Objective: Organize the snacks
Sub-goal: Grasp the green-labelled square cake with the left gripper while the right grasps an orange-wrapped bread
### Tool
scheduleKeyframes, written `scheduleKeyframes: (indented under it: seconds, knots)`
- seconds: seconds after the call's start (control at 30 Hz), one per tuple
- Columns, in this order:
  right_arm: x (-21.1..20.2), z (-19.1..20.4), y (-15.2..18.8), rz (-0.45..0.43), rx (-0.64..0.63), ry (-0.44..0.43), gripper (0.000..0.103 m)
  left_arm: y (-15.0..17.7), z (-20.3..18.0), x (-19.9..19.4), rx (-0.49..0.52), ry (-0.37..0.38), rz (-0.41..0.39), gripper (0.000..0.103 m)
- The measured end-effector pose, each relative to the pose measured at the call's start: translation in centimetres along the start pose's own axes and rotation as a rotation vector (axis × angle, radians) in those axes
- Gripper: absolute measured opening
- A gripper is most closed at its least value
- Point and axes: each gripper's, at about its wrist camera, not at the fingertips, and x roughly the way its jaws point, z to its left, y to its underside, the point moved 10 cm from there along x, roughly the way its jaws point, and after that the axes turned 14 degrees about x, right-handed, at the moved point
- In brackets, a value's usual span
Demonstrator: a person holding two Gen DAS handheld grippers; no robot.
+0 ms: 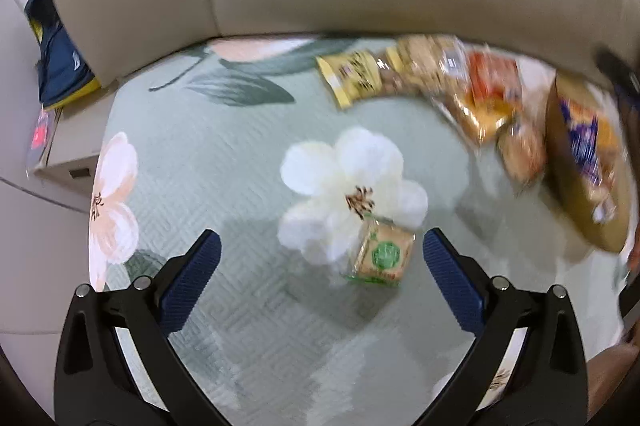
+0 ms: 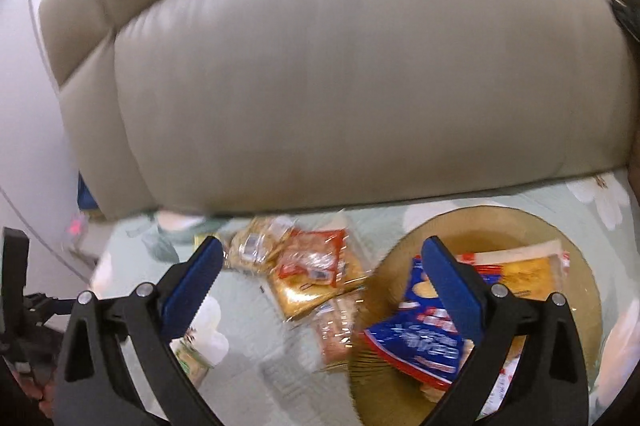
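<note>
Blue-padded and spread wide, the left gripper (image 1: 322, 250) hovers over a small green-labelled snack packet (image 1: 382, 253) on a floral sofa cover (image 1: 224, 146). The right gripper (image 2: 322, 258), also wide and holding nothing, hangs above loose snack packets (image 2: 316, 266) beside an amber glass plate (image 2: 576, 262) holding a blue packet (image 2: 416, 338).

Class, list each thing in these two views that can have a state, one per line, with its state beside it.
left tool: open, empty
right tool: open, empty
green-label snack pack: sealed, lying alone on the cloth
blue snack bag: in the plate
amber plate: holding snack bags
orange snack packs: loose on the cloth, beside the plate
</note>
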Motion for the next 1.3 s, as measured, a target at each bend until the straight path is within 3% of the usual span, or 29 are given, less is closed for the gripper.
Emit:
scheduleKeyframes:
  seconds: [0.17,0.33,0.43,0.47,0.5,0.57,0.6,0.63,0.67,0.7,0.77,0.9,1.07,1.2,1.3]
  knots:
    - [4.0,2.8,3.3,0.109,-0.125,0.044,0.098,1.4,-3.1,3.3,-0.061,0.126,0.003,0.1]
    - [8.6,2.7,4.7,0.178,-0.148,0.113,0.098,2.5,-5.4,6.6,0.045,0.082,0.047,0.1]
    - [11.4,2.3,5.8,0.237,-0.214,0.187,0.097,3.9,-6.8,9.7,0.112,0.061,0.14,0.1]
    - [12.2,2.0,6.3,0.249,-0.251,0.225,0.097,3.7,-6.8,9.5,0.114,0.051,0.104,0.1]
    - [13.3,1.8,7.1,0.272,-0.296,0.254,0.093,3.3,-6.7,9.2,0.103,0.061,0.068,0.097]
    - [14.7,1.3,8.4,0.322,-0.286,0.247,0.089,2.9,-6.1,9.0,0.083,0.068,0.044,0.081]
    - [15.2,1.1,8.7,0.337,-0.253,0.222,0.086,2.4,-5.4,8.6,0.066,0.056,0.016,0.063]
    - [15.4,1.2,8.6,0.334,-0.231,0.195,0.08,2.0,-5.0,8.3,0.059,0.061,-0.008,0.044]
    - [15.3,1.1,8.5,0.329,-0.228,0.187,0.075,1.6,-4.7,8.1,0.063,0.047,-0.034,0.044]
    - [15.2,1.0,8.4,0.323,-0.229,0.19,0.056,1.1,-4.6,8.0,0.093,0.012,-0.06,0.044]
    - [14.7,1.3,8.3,0.321,-0.22,0.162,0.055,0.8,-4.7,8.1,0.12,-0.009,-0.074,0.044]
    - [14.0,1.9,9.6,0.333,-0.243,0.125,0.055,0.5,-3.5,7.5,0.015,0.064,-0.109,0.044]
    - [10.4,2.7,9.5,0.339,-0.18,0.057,0.055,-1.1,-0.6,4.8,-0.063,0.042,-0.206,0.044]
    - [7.4,4.2,10.4,0.334,-0.221,0.035,0.055,-0.8,0.9,4.4,-0.152,0.136,-0.219,0.044]
    - [6.4,5.6,13.3,0.366,-0.338,0.039,0.055,0.4,2.5,4.3,-0.241,0.198,-0.188,0.044]
